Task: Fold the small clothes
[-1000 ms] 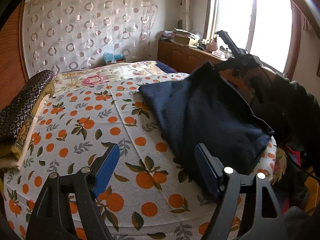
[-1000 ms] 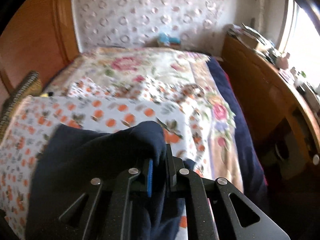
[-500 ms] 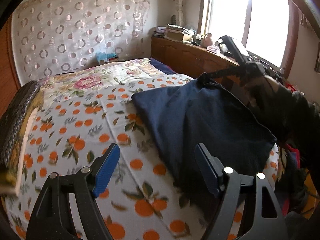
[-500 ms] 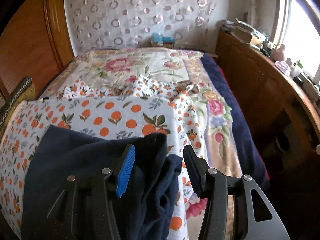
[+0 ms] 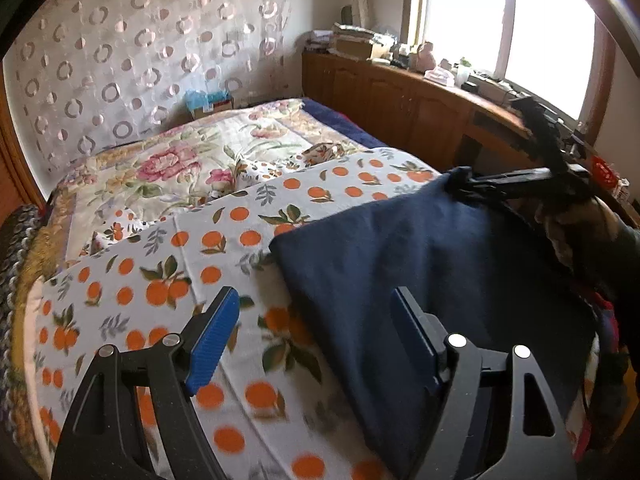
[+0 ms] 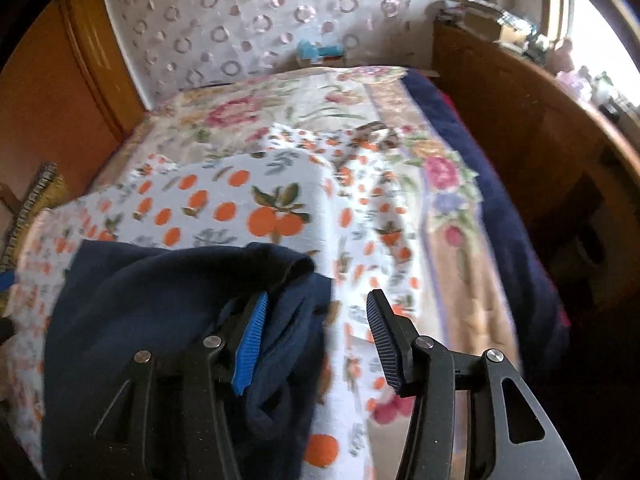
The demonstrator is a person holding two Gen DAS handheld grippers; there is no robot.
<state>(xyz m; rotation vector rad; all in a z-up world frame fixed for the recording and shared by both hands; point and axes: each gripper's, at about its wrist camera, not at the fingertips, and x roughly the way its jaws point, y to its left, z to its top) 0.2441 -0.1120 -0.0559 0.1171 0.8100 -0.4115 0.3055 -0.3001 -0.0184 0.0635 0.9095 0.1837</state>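
Navy garment (image 5: 420, 264) lay flat on the orange-print sheet (image 5: 224, 240), near its window-side edge. Right gripper (image 6: 316, 336) had just been opening, jaws apart over the garment's bunched corner, likely releasing a fold. Left gripper (image 5: 316, 336) wide open, empty, above the garment's near edge.

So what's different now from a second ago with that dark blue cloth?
The right gripper, which was pinching a corner of the navy garment, has opened and let it go; the lifted cloth now lies on the orange-print sheet. The left gripper stayed open and empty.
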